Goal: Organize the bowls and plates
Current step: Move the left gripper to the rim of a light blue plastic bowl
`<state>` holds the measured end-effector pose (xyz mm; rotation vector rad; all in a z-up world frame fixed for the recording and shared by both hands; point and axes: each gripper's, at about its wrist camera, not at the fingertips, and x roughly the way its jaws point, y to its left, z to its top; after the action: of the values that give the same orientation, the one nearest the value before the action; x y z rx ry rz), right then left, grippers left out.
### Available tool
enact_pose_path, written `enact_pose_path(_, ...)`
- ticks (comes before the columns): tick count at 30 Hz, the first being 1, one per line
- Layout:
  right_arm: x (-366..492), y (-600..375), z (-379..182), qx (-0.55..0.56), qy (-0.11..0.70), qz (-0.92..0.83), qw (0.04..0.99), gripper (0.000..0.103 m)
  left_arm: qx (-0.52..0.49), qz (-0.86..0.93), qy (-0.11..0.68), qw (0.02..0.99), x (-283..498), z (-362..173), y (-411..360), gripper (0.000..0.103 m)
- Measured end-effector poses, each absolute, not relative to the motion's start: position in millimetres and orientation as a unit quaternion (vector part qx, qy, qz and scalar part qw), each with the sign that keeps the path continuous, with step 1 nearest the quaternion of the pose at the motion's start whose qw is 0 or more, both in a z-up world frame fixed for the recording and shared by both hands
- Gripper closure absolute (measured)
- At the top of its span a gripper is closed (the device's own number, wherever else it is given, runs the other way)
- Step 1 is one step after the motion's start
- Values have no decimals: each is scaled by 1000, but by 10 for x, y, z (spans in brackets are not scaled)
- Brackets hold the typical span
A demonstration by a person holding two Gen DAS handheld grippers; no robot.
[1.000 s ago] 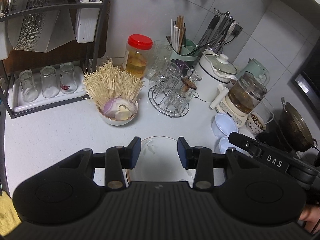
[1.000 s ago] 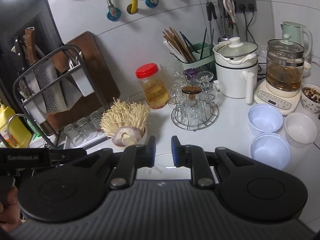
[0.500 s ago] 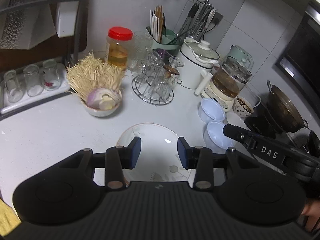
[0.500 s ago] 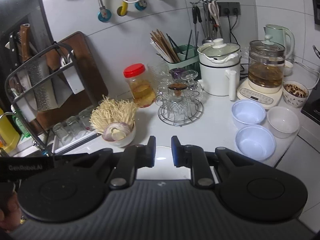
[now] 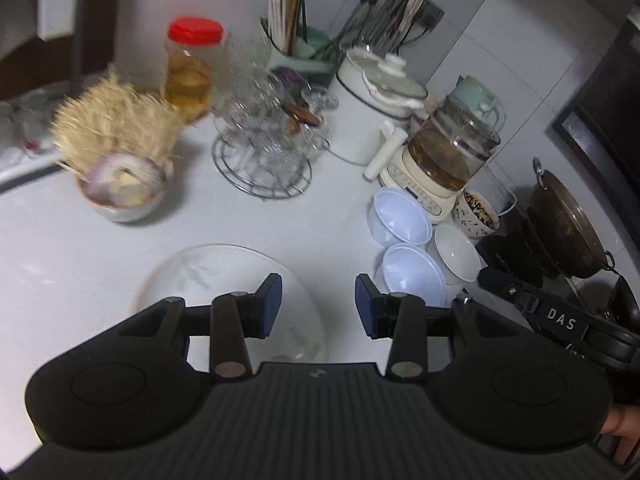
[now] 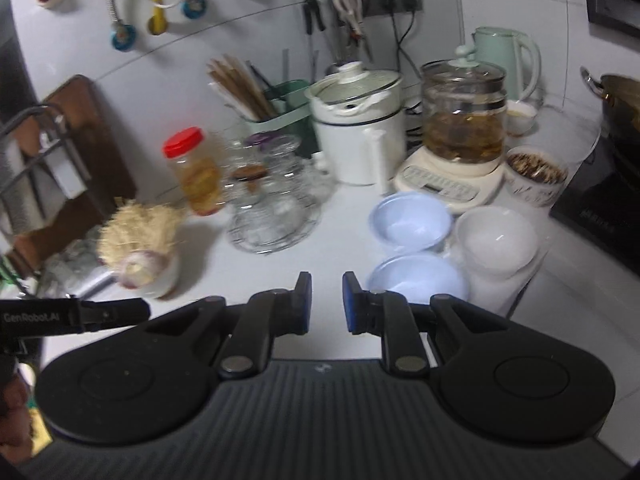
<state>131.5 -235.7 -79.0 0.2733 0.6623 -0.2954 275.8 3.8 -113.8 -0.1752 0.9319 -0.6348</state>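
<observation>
Claws first: my left claw (image 5: 318, 300) hangs half open and empty over the plate (image 5: 208, 276) near the bench's front edge; my right claw (image 6: 326, 300), nearly closed, holds nothing. Beyond, toward the right edge, blue bowls (image 6: 412, 224) and a white bowl (image 6: 496, 240) cluster, probably for stacking.
</observation>
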Motion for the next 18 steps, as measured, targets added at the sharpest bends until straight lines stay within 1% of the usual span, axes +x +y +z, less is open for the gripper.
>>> enact_pose_path(4,1413,-2856,-970,167,343,-148,912,84,-79,-292,459,835,2898,-1297,-401,57)
enact_pose_path(7,1484,-3116,-1105,166,357,-151,907,82,-81,-291,473,828,3008,-1402,-721,56)
enact_pose_path(11,1564,-3437,-1302,180,377,-153,895,82,-91,-292,493,815,3129,-1564,-1041,47)
enact_pose_path(13,1605,-3593,-1420,187,388,-159,888,81,-95,-293,504,807,3193,-1653,-1172,45)
enact_pose_path(14,1619,-3659,-1477,192,392,-167,884,70,-93,-294,509,804,3218,-1694,-1238,45)
enact_pose_path(15,1623,-3726,-1530,201,393,-171,881,65,-89,-295,511,802,3242,-1735,-1310,45)
enact_pose_path(16,1630,-3785,-1581,207,393,-168,880,63,-85,-296,513,801,3266,-1778,-1375,45)
enact_pose_path(18,1674,-3886,-1680,211,404,-158,876,63,-80,-294,521,797,3304,-1856,-1493,45)
